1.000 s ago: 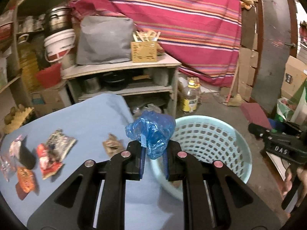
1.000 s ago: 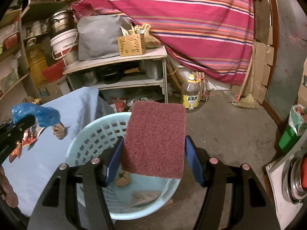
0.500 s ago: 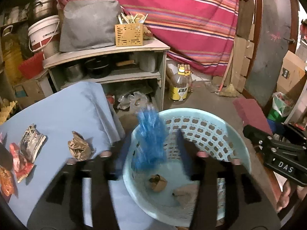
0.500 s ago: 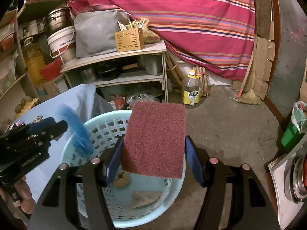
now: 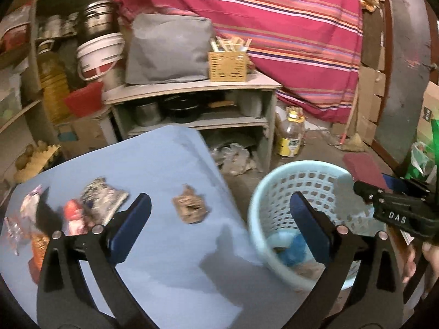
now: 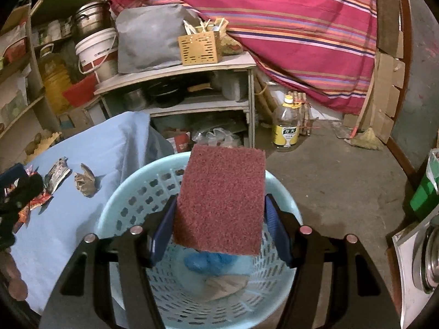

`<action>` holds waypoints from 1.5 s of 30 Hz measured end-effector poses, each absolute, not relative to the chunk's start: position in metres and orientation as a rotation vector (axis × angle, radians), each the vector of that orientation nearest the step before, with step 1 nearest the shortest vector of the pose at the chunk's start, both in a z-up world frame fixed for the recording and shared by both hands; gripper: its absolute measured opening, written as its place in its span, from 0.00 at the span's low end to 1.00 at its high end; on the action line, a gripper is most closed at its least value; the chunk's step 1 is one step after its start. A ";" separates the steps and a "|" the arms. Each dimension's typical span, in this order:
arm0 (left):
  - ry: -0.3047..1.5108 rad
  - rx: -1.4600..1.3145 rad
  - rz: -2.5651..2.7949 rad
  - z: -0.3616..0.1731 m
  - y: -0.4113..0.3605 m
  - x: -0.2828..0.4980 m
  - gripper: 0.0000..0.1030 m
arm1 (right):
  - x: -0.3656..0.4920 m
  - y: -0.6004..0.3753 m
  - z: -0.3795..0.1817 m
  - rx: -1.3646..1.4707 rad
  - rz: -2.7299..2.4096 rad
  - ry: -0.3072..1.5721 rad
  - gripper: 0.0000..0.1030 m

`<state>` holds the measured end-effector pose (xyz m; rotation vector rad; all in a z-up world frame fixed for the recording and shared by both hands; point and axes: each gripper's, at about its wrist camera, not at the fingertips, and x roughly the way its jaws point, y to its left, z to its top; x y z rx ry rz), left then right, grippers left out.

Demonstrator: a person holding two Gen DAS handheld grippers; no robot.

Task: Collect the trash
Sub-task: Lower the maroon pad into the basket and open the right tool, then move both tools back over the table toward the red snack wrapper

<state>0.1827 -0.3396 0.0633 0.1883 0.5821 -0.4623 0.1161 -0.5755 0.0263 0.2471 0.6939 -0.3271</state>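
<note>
The left gripper (image 5: pixel 219 216) is opening, its jaws wide with nothing between them. The blue plastic bag (image 5: pixel 292 248) lies inside the light-blue laundry basket (image 5: pixel 307 168). Above the basket, the right gripper (image 6: pixel 219 227) clamps a maroon scouring pad (image 6: pixel 222 200). Left of the basket, a crumpled brown wrapper (image 5: pixel 189 208) lies on the blue tablecloth (image 5: pixel 170 164).

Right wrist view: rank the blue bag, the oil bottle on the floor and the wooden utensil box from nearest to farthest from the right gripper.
1. Blue bag: in the basket, just below the right gripper, which holds the red scouring pad.
2. Oil bottle: on the floor, beyond the basket, right of the shelf.
3. Wooden utensil box: atop the shelf unit, farthest back.
</note>
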 end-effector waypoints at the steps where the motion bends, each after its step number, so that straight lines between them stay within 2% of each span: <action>1: 0.583 0.176 -0.447 0.065 -0.329 0.185 0.95 | 0.119 -0.573 0.027 0.249 -0.321 0.694 0.61; 3: 0.586 0.163 -0.422 0.068 -0.314 0.188 0.95 | 0.124 -0.570 0.028 0.252 -0.313 0.694 0.65; 4: 0.584 0.158 -0.406 0.069 -0.305 0.189 0.95 | 0.126 -0.567 0.028 0.247 -0.320 0.694 0.74; 5: 0.580 0.152 -0.384 0.070 -0.295 0.191 0.95 | 0.128 -0.566 0.028 0.243 -0.329 0.695 0.78; 10: 0.580 0.107 -0.302 0.073 -0.244 0.199 0.95 | 0.140 -0.557 0.025 0.237 -0.341 0.715 0.82; 14: 0.601 0.070 -0.244 0.072 -0.200 0.209 0.95 | 0.142 -0.547 0.028 0.237 -0.361 0.703 0.93; 29: 0.648 0.062 -0.083 0.044 -0.061 0.219 0.95 | 0.165 -0.460 0.031 0.201 -0.328 0.701 0.93; 45: 0.662 0.057 0.006 0.008 0.030 0.244 0.95 | 0.205 -0.347 0.023 0.074 -0.241 0.719 0.93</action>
